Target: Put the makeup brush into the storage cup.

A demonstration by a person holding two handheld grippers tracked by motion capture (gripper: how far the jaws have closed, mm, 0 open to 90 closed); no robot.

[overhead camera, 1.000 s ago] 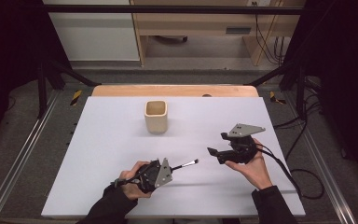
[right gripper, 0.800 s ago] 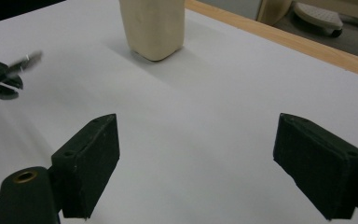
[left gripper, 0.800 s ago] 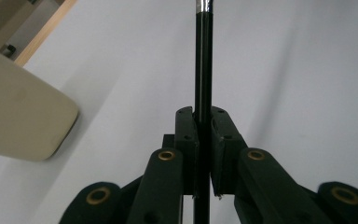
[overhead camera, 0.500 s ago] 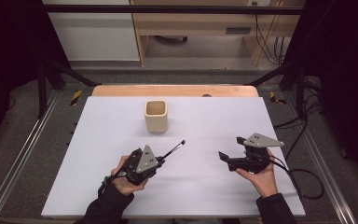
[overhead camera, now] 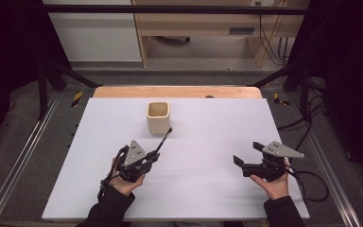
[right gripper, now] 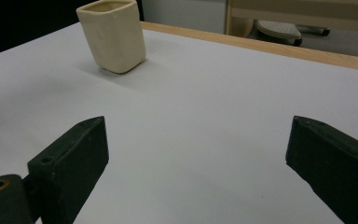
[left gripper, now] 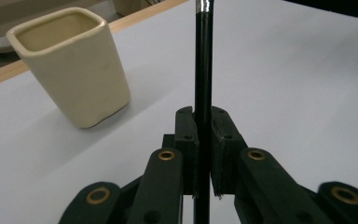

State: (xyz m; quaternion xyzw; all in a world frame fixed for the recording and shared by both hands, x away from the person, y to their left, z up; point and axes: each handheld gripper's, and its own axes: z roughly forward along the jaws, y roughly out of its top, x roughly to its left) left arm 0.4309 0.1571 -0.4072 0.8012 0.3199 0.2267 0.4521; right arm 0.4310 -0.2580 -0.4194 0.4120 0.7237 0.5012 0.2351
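Since a second ago the left hand-held gripper (overhead camera: pixel 157 153) has carried the thin black brush (overhead camera: pixel 164 139) up the bench (overhead camera: pixel 208 189) toward the cream cup (overhead camera: pixel 158 117), its jaws clamped on the handle. The brush tip points just right of the cup, not touching it. The right hand-held gripper (overhead camera: pixel 248 153), drawn back right, has just been opening and stands wide with nothing between its jaws; no writing is readable.

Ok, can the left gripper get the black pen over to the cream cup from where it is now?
Probably yes. The left gripper is shut on the black pen, whose tip points at the cream cup, with bare white table between them and nothing in the way.
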